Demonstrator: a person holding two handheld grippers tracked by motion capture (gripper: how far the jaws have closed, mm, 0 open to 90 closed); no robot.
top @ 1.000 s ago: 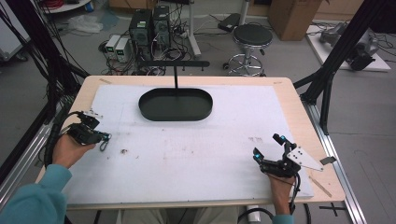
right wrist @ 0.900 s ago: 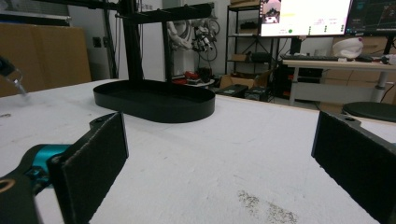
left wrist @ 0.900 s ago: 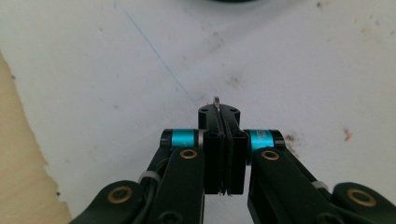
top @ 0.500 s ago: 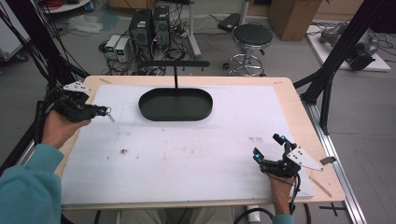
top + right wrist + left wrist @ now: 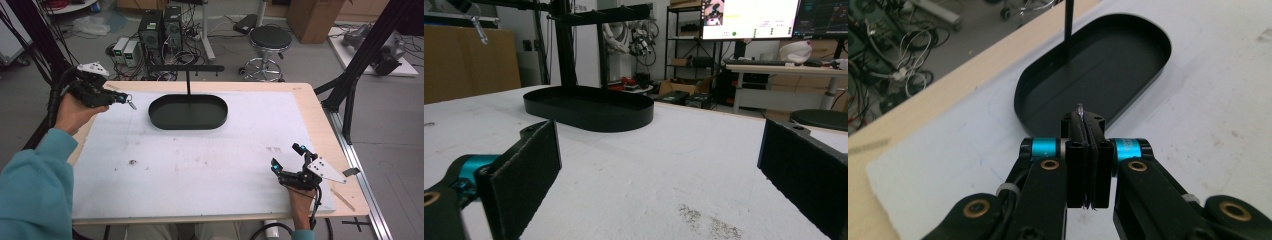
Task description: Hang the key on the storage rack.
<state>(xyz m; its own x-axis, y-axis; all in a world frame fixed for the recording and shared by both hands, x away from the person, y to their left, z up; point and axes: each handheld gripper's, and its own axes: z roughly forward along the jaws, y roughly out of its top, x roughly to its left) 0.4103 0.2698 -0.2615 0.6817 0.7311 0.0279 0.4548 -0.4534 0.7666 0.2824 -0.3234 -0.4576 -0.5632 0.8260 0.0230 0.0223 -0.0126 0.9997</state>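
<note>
My left gripper (image 5: 121, 98) hangs above the table's far left corner, shut on a small silvery metal piece (image 5: 131, 104) that dangles from its tips. In the left gripper view the jaws are pressed together (image 5: 1083, 120) and the metal piece (image 5: 1079, 108) pokes out beyond them. A black oval tray (image 5: 188, 125) lies ahead of it, with a thin post (image 5: 188, 82) and a crossbar (image 5: 185, 68). My right gripper (image 5: 286, 156) rests open near the front right of the white mat. Between its wide-apart jaws (image 5: 659, 165) I see the tray (image 5: 589, 120) and the crossbar (image 5: 614, 14).
The white mat (image 5: 210, 155) covers a wooden table (image 5: 310, 100). A small dark speck (image 5: 132, 161) lies on the mat at the left. Black frame struts (image 5: 350, 85) stand off the right edge. A stool (image 5: 270, 40) and computers (image 5: 160, 27) are behind the table.
My left gripper has risen and moved toward the far left corner with the small metal piece in it. The right gripper has stayed still.
</note>
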